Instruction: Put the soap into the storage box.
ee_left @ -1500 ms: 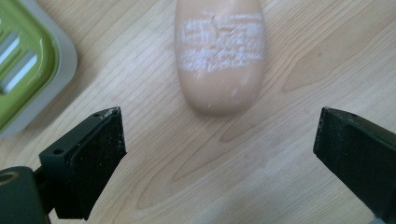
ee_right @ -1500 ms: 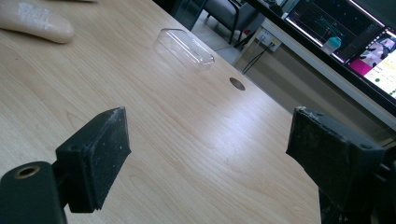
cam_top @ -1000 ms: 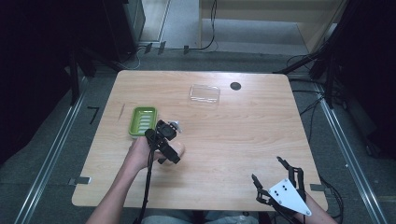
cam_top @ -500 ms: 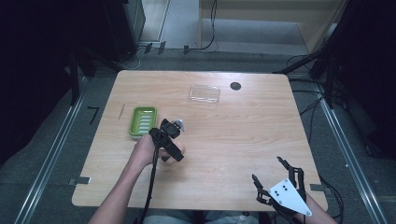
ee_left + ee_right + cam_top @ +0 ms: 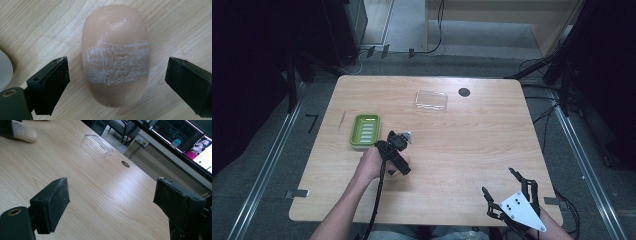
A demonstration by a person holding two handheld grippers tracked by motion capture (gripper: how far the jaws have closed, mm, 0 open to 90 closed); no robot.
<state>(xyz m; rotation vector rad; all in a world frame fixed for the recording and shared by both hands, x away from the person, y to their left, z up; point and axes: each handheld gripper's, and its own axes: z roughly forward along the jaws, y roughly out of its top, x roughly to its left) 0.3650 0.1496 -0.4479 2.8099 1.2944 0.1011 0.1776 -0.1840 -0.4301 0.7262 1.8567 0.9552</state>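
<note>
A tan oval bar of soap (image 5: 115,57) with a whitish scuffed band lies flat on the wooden table (image 5: 462,145). My left gripper (image 5: 116,75) points down over it. Its jaws have just been closing, with the soap between them, and a gap still shows on each side. In the high view the left gripper (image 5: 395,154) stands just right of the green soap dish (image 5: 365,131). My right gripper (image 5: 499,182) rests open near the table's front right corner. The right gripper (image 5: 112,202) has nothing between its jaws, and its view has the soap (image 5: 23,133) far off at top left.
A clear plastic lid (image 5: 431,100) lies at the back of the table, with a small dark round hole (image 5: 464,92) to its right. A pale rounded thing (image 5: 5,67) pokes in at the left edge of the left gripper view. Dark floor and cables surround the table.
My left gripper has sunk a little toward the table, over the soap. The right gripper has kept still.
</note>
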